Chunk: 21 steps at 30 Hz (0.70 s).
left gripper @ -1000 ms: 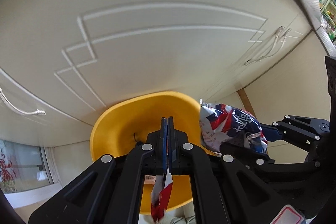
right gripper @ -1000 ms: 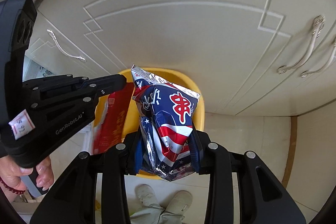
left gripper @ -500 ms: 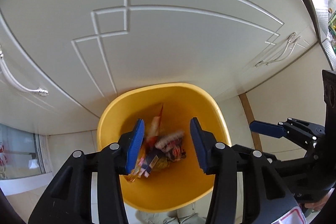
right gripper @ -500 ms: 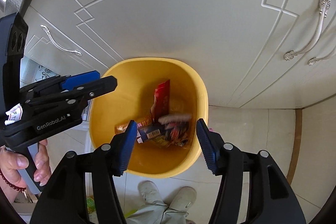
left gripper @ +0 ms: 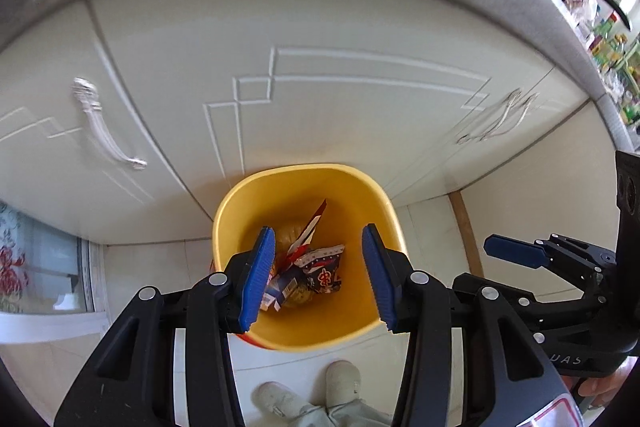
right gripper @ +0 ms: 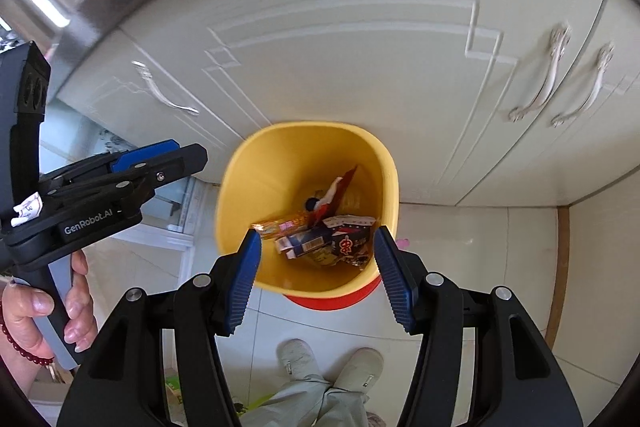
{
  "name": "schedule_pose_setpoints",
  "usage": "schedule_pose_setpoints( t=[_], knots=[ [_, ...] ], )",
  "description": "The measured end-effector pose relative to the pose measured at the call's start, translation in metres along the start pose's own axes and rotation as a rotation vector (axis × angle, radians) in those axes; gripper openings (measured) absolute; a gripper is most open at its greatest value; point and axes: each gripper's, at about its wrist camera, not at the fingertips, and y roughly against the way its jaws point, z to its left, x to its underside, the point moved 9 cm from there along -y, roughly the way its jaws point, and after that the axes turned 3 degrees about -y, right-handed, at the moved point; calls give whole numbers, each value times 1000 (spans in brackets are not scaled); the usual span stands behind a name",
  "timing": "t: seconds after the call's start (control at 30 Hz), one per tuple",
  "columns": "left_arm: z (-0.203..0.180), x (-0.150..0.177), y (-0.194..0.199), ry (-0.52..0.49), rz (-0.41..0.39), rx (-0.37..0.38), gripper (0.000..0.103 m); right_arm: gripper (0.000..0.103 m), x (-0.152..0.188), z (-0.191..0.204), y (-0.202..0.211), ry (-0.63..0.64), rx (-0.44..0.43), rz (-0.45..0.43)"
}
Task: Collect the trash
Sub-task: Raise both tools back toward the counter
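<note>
We hold both tongs above the yellow bin [left gripper: 224, 223], which stands on the floor tiles against the cream cupboard doors [left gripper: 340, 115]. Left tongs [left gripper: 318, 281]: jaws parted about halfway, nothing between the blue pads [left gripper: 256, 283]. Right tongs [right gripper: 320, 277]: jaws parted a little wider, also empty. Each looks steeply down into the bin's mouth.

The trash lies at the bottom of the bin: a star-and-stripe snack bag [right gripper: 352, 243], a small blue and white carton [right gripper: 308, 241], an orange wrapper [right gripper: 280, 227] and a red strip [right gripper: 340, 189] propped against the far wall. Nothing hangs over the rim.

Judgement: this drop is finished and the step in hand is drawing clear. We should lift straight, keep the jaws parted, keep the two tongs apart from each other, and clear the rim before swinging away so the light bin isn't knocked. More trash is not in sight; our own shoes [right gripper: 332, 363] stand just before the bin.
</note>
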Motion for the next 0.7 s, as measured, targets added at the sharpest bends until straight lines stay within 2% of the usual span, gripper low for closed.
schedule_pose_setpoints(
  t=[0.2, 0.33, 0.43, 0.6, 0.63, 0.7],
  knots=[
    [-14, -2, 59, 15, -37, -33, 46, 59, -8, 27, 66, 52, -55, -48],
    [-23, -19, 100, 20, -89, -52, 46, 60, -21, 43, 108, 78, -77, -101],
    [-19, -41, 121, 14, -139, -70, 49, 60, -41, 48, 134, 90, -82, -151],
    [3, -90, 140, 28, -202, -101, 49, 61, -93, 53, 153, 83, -76, -229],
    [13, -107, 141, 40, -210, -112, 50, 61, -109, 55, 157, 78, -74, -248],
    [27, -126, 146, 54, -225, -132, 65, 64, -135, 57, 158, 71, -62, -280]
  ],
)
